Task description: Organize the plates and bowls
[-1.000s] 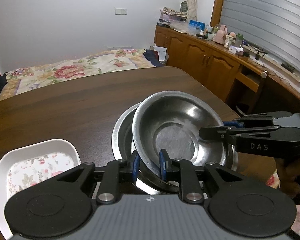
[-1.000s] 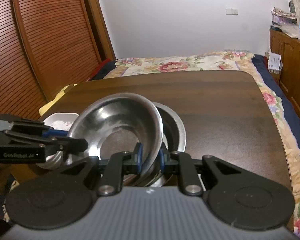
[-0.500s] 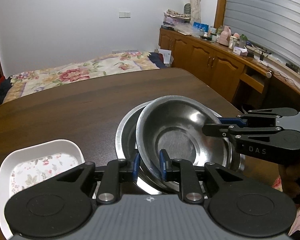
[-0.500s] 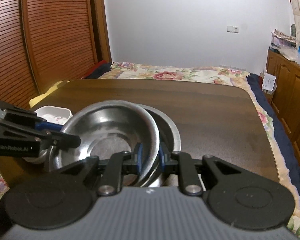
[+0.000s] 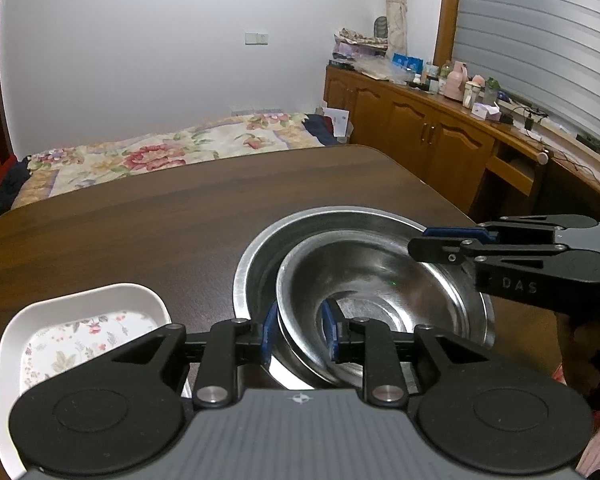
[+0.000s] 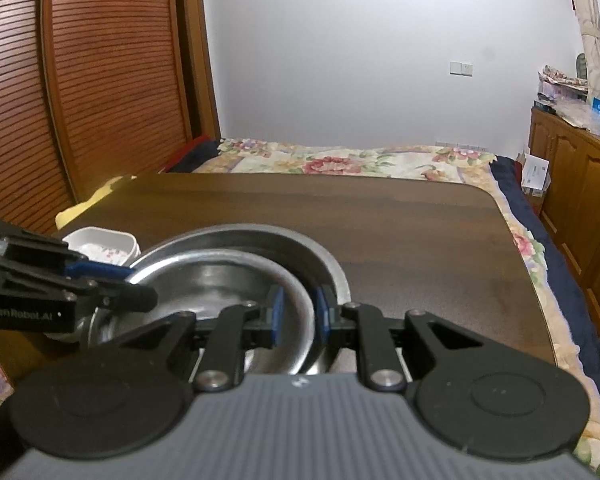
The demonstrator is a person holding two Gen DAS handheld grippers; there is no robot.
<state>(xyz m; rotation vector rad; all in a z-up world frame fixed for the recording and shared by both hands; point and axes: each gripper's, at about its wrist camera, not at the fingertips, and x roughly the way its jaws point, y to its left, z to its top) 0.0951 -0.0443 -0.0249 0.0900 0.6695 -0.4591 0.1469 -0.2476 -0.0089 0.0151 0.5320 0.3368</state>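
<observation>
Two steel bowls sit nested near the front of the counter (image 5: 148,220): the smaller bowl (image 5: 380,292) rests inside the larger bowl (image 5: 256,264), pushed toward our near side so a crescent of the bigger one shows behind it. We judge the nesting step nearly done, and the risk now lies in letting go unevenly.

If one side frees before the other, the inner bowl may rock or clatter sideways in its host. If we pull a gripper back before its pads clear the rim, we could drag the bowl out again or shove both across the smooth wood toward the white floral dish (image 5: 80,332) just beside them.

Our left gripper (image 5: 299,336) straddles the near rim of the smaller bowl and its jaws are opening; the rim is between the blue pads, and the gap there suggests they no longer press on it. Our right gripper (image 6: 298,314) is clenched on the opposite rim of the same bowl, one pad inside and one outside. Beyond the counter lie a bed with a flowered cover and wooden cabinets along the wall.
</observation>
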